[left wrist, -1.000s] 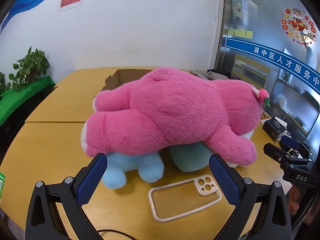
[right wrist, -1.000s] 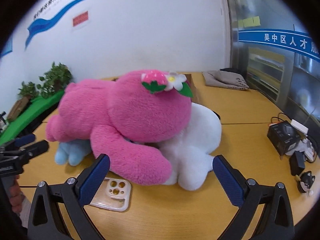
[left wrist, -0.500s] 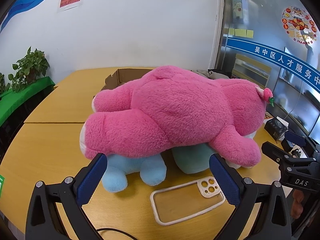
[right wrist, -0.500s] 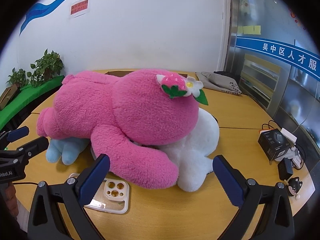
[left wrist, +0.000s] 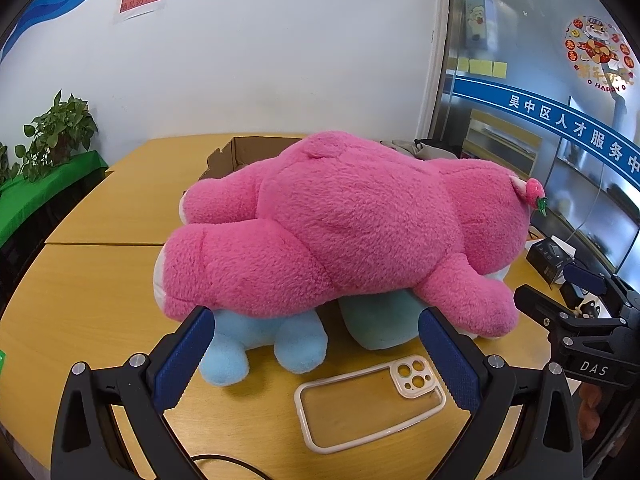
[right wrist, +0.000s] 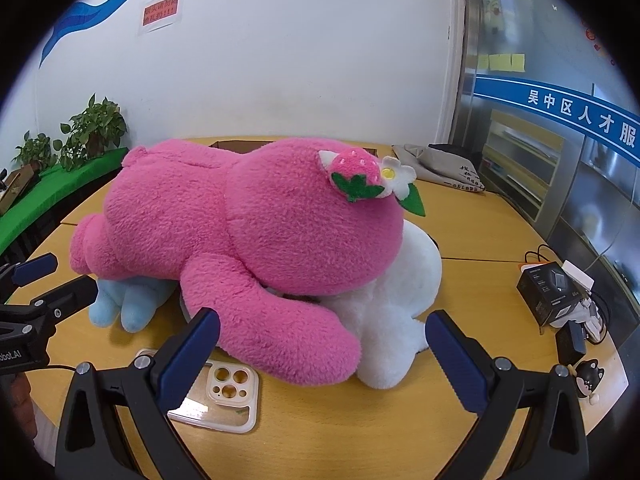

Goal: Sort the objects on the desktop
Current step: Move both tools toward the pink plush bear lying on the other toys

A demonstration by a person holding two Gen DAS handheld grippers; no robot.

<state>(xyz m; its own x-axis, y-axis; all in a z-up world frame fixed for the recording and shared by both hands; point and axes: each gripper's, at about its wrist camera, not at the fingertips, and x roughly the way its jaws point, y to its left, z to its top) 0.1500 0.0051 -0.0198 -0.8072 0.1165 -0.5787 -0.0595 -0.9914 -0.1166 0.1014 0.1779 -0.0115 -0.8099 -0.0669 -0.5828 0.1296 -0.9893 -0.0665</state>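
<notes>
A large pink plush bear (left wrist: 352,224) lies face down across the middle of the wooden bench (left wrist: 80,280), draped over a light blue plush (left wrist: 260,344) at its left end. Only the right wrist view shows the white plush (right wrist: 400,304) under its head and the strawberry-and-flower trim (barely visible from the left). A clear phone case (left wrist: 368,404) lies near, in front of the toys. The left gripper (left wrist: 316,352) and right gripper (right wrist: 324,352) hover with jaws wide apart, holding nothing.
</notes>
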